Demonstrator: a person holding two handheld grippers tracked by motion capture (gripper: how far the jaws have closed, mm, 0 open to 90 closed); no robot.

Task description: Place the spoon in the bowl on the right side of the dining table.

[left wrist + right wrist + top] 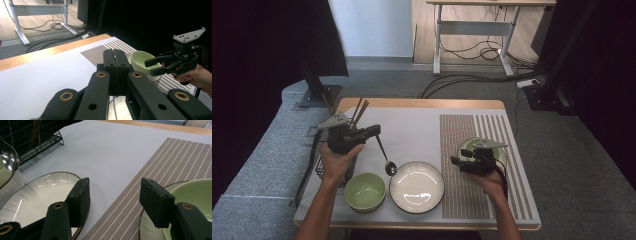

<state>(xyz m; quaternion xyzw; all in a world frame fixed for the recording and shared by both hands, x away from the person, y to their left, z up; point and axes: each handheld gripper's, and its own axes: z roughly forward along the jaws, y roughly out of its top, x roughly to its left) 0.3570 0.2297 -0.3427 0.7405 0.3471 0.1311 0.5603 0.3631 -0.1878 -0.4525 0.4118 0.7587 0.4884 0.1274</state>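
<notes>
My left gripper [374, 131] is shut on the handle of a metal spoon [386, 159]. The spoon hangs slanting down, its bowl just above the gap between a green bowl [365, 191] and a white ribbed plate [417, 186]. In the left gripper view the jaws [115, 58] are pressed together. My right gripper [459, 156] stands open over the striped placemat [472, 195], beside a second green bowl [499, 152] on a saucer. Nothing lies between its pads [155, 200]; the white plate [37, 195] is to their left and the green bowl [195, 195] to their right.
A black wire rack [324, 167] holding chopsticks [359, 110] stands at the table's left edge, under my left hand. The grey mat [412, 130] covers the table's middle. A desk frame and cables lie on the floor beyond the table.
</notes>
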